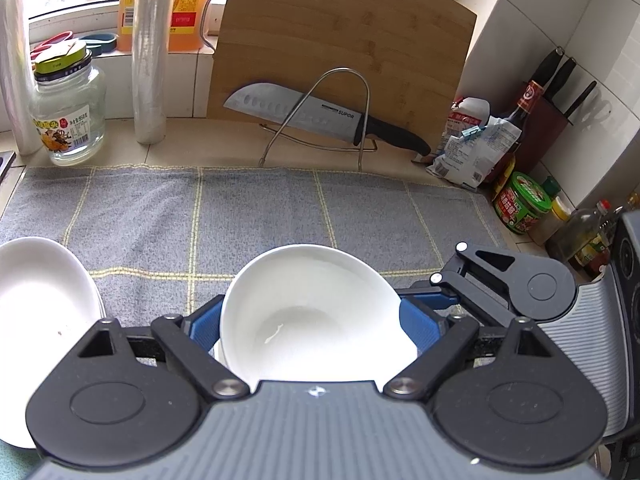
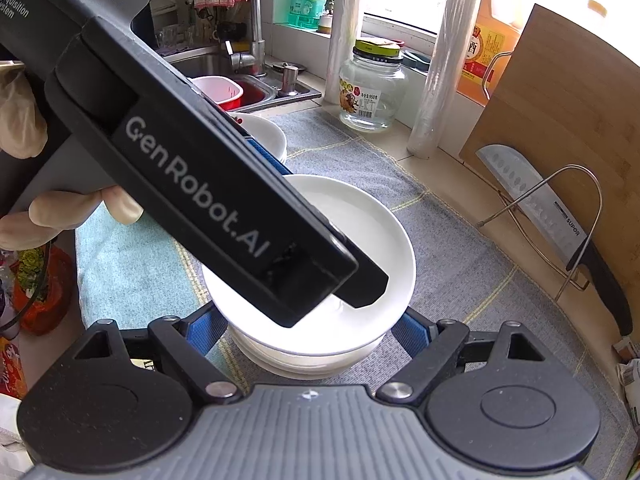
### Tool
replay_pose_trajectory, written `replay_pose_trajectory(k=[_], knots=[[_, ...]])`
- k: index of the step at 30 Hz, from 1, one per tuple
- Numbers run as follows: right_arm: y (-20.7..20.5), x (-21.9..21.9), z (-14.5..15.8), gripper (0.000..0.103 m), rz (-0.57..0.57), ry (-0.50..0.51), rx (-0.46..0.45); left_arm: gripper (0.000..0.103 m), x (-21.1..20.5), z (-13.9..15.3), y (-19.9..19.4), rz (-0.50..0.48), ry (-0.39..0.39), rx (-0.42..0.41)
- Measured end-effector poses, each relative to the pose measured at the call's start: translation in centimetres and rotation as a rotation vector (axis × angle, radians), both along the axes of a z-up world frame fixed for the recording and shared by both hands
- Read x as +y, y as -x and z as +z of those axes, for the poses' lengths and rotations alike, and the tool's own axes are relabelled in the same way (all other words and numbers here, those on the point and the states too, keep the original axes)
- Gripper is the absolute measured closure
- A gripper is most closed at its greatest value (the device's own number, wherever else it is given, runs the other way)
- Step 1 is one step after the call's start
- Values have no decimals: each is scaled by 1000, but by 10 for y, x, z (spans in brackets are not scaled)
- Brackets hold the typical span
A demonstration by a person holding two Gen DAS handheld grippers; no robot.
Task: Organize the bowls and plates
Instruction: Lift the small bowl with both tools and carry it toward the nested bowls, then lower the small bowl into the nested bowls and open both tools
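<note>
A white bowl [image 1: 312, 316] sits tilted toward me between the blue pads [image 1: 420, 320] of my left gripper [image 1: 312, 324], which is shut on its outer wall. In the right wrist view the same bowl [image 2: 372, 220] tops a stack of white dishes [image 2: 312, 360] over the grey checked cloth [image 2: 460, 272]. My right gripper [image 2: 312, 332] is shut on the bowl from the other side, its pads [image 2: 412, 332] against the wall. The left gripper's black body [image 2: 200, 168] crosses that view and hides much of the bowl's inside. Whether the stack rests on the cloth is unclear.
Another white dish [image 1: 40, 300] lies at the cloth's left. Behind stand a glass jar [image 1: 68, 116], two film rolls [image 1: 150, 52], a cutting board [image 1: 340, 40] and a knife [image 1: 320, 114] on a wire rack [image 1: 320, 120]. Sauce bottles [image 1: 520, 208] crowd the right; a sink [image 2: 224, 64] lies beyond.
</note>
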State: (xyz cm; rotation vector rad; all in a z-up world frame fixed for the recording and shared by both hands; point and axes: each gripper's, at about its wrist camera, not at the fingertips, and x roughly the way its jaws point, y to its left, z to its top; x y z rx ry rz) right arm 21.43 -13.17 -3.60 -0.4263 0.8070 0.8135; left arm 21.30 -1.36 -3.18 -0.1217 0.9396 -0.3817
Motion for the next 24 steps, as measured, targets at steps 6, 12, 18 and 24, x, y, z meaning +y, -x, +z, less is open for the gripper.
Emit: replay_pose_trajectory(k=[6, 12, 18, 24], knots=[[-2, -1, -2, 12, 0, 0, 9, 13, 0, -3, -1, -5, -4, 1], [-3, -2, -3, 12, 4, -1, 13, 13, -2, -6, -2, -9, -7, 3], [-3, -4, -3, 12, 3, -6, 16, 13, -2, -9, -4, -14, -13, -1], [-4, -4, -3, 12, 1, -12, 25, 13, -3, -9, -4, -13, -12, -2]])
